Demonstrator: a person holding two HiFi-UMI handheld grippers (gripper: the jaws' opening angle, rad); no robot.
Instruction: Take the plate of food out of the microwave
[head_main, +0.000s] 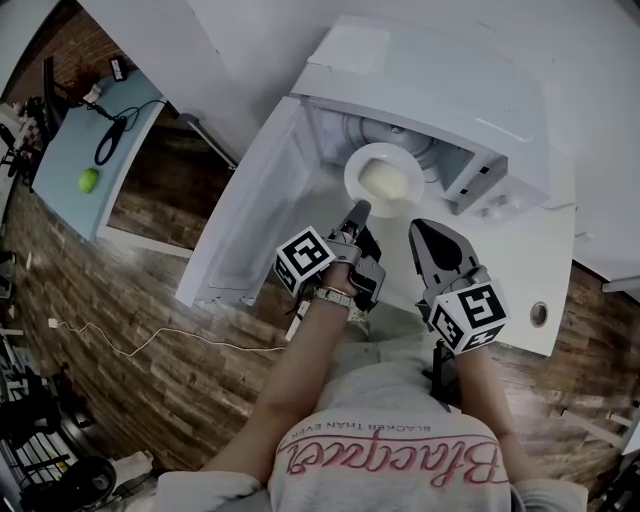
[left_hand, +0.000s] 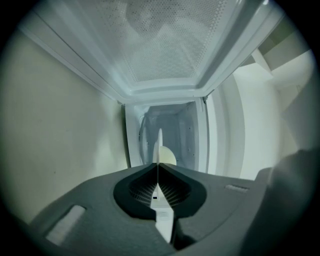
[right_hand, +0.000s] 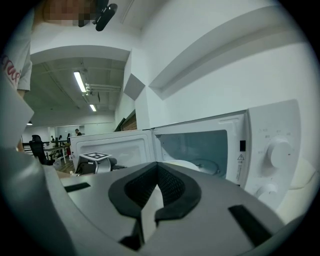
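**Microwave** (head_main: 440, 95): white, on a white tabletop (head_main: 560, 265). Its door (head_main: 250, 220) is swung fully open to the left in the head view.

**Plate** (head_main: 352, 178): white and round, at the mouth of the cavity, partly over the threshold. It carries a pale mound of food (head_main: 388, 180).

**Left tool** (head_main: 360, 210): closed on the near rim of the plate. The left forearm (head_main: 300, 370) reaches forward from the body, with a wristband (head_main: 334, 296) just behind the marker cube. The tool points level and is turned on its side. In the left gripper view its jaws (left_hand: 158, 165) pinch the plate (left_hand: 159, 142), seen edge-on as a thin white line. The pale shape (left_hand: 169, 156) just beyond is probably the food.

**Right tool** (head_main: 418, 228): jaws together with nothing between them, just beside the plate's near-right edge and apart from it. The right forearm (head_main: 480, 390) runs alongside the left, and the tool tips slightly downward. In the right gripper view the jaws (right_hand: 157, 166) meet at the tip, with the plate (right_hand: 185, 164) beyond them in the open microwave (right_hand: 272, 150).
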